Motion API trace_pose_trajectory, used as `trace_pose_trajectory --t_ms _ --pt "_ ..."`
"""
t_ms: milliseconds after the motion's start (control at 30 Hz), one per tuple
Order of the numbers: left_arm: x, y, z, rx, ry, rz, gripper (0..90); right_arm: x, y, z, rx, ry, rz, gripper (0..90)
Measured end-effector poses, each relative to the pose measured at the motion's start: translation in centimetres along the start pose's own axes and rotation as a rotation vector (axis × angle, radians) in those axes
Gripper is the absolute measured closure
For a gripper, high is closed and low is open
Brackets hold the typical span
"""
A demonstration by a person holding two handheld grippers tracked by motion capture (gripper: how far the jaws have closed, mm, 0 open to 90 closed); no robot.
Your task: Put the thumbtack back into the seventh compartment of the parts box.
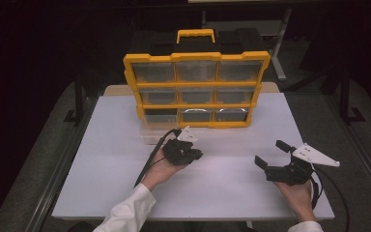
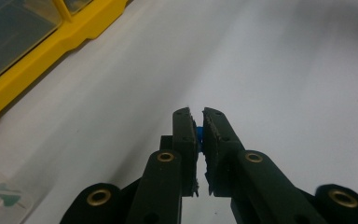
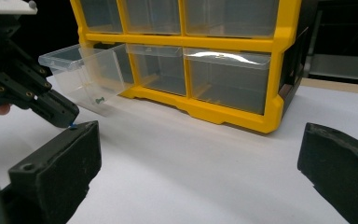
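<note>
Left tool (image 2: 200,122) clenched on a small blue piece (image 2: 199,132), held above the counter (image 1: 125,159) near the middle, just short of the pulled-out clear drawer (image 3: 86,74) at the organizer's (image 1: 196,89) bottom-left. Looks like the carry step: piece picked, not yet dropped. Next: swing over the drawer's open top, release. A green item (image 3: 98,100) already inside. Drawer rim in the way. Right tool (image 1: 269,155) released, idle near the right edge, clear of the path.
</note>
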State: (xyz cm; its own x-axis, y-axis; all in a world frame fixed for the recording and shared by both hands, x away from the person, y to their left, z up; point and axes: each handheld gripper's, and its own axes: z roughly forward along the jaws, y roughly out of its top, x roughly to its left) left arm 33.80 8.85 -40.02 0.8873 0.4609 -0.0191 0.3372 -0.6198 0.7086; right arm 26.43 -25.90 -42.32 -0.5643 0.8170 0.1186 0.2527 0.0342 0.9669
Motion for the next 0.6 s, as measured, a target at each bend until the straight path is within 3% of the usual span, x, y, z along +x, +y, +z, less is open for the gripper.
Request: trace_pose_trajectory --t_ms 300,400,600 --pt "0.6 0.6 -1.0 -0.031 0.015 -0.027 84.0 -0.1 0.0 0.0 -0.001 -0.001 0.004 0.0" --pt "0.8 0.9 -1.7 -0.056 0.002 -0.04 84.0 -0.1 0.0 -0.1 -0.002 -0.004 0.005 0.0" --pt "1.5 1.4 -3.6 -0.091 0.037 -0.047 84.0 -0.2 0.0 -0.1 -0.002 -0.006 0.005 0.0"
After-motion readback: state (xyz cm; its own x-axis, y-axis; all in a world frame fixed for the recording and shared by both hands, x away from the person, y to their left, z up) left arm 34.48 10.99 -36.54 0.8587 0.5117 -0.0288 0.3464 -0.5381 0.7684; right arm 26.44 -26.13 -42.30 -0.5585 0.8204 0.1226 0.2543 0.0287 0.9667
